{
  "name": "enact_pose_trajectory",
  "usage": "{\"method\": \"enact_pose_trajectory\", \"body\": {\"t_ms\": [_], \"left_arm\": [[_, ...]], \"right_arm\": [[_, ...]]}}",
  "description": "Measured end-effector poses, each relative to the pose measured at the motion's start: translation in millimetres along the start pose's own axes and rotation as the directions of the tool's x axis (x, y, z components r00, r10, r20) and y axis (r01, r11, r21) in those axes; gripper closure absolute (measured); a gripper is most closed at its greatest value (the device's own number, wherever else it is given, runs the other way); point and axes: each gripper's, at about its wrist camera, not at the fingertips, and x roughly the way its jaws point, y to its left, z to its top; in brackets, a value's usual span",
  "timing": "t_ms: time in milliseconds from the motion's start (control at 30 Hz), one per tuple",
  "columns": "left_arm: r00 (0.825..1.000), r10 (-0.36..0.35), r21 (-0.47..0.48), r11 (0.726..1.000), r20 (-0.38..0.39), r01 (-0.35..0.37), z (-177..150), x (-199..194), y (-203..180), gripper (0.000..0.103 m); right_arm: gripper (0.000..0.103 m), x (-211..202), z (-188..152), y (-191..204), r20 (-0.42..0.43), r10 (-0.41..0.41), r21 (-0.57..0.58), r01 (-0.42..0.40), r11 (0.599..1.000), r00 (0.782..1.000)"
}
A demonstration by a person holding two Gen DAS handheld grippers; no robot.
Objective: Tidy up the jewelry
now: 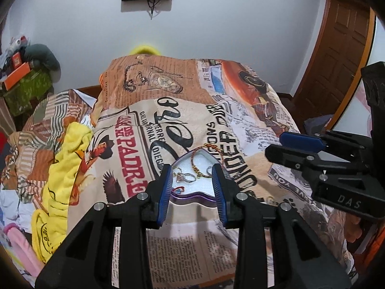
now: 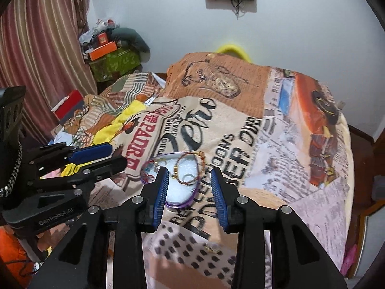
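Left wrist view: left hand-held gripper (image 1: 193,190) spread wide, empty, hovering above heart-shaped tin (image 1: 192,192) on bed (image 1: 240,125) with printed blanket. Inside tin: beaded bracelet (image 1: 196,161) draped over far rim, rings (image 1: 184,177) on white lining. Right hand-held gripper (image 1: 284,148) off to right, fingers apart.

Right wrist view: right hand-held gripper (image 2: 190,187) spread, empty, over same tin (image 2: 178,203); bracelet (image 2: 190,166) inside. Small gold piece (image 2: 211,248) lies on blanket, nearer camera, apart from tin.
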Motion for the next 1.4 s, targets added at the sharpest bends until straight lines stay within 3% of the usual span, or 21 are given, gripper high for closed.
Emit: {"method": "enact_pose_trajectory", "body": {"t_ms": [267,533,800,1000,1233,1400], "left_arm": [[1.0,-0.026,0.027,0.999,-0.014,0.026,-1,-2,-27,0.066],[0.994,-0.062,0.076,0.995,-0.084,0.069,-13,18,-62,0.066],[0.971,-0.094,0.129,0.984,-0.218,0.124,-36,57,-97,0.066],[0.955,-0.124,0.152,0.974,-0.269,0.169,-46,75,-113,0.066],[0.957,-0.103,0.201,0.966,-0.271,0.161,-50,87,-124,0.066],[0.962,-0.074,0.257,0.956,-0.264,0.144,-54,90,-131,0.075]], "right_arm": [[0.07,-24,-19,-45,0.012,-0.059,0.079,0.058,0.995,0.998],[0.07,-26,-48,-75,-0.043,-0.084,0.133,0.089,0.987,0.996],[0.07,-18,-68,-94,-0.086,-0.061,0.175,0.075,0.982,0.994],[0.07,-8,-80,-104,-0.114,-0.032,0.205,0.054,0.977,0.993],[0.07,0,-87,-110,-0.134,-0.002,0.228,0.033,0.973,0.991],[0.07,5,-88,-110,-0.137,0.017,0.239,0.016,0.971,0.99]]}}
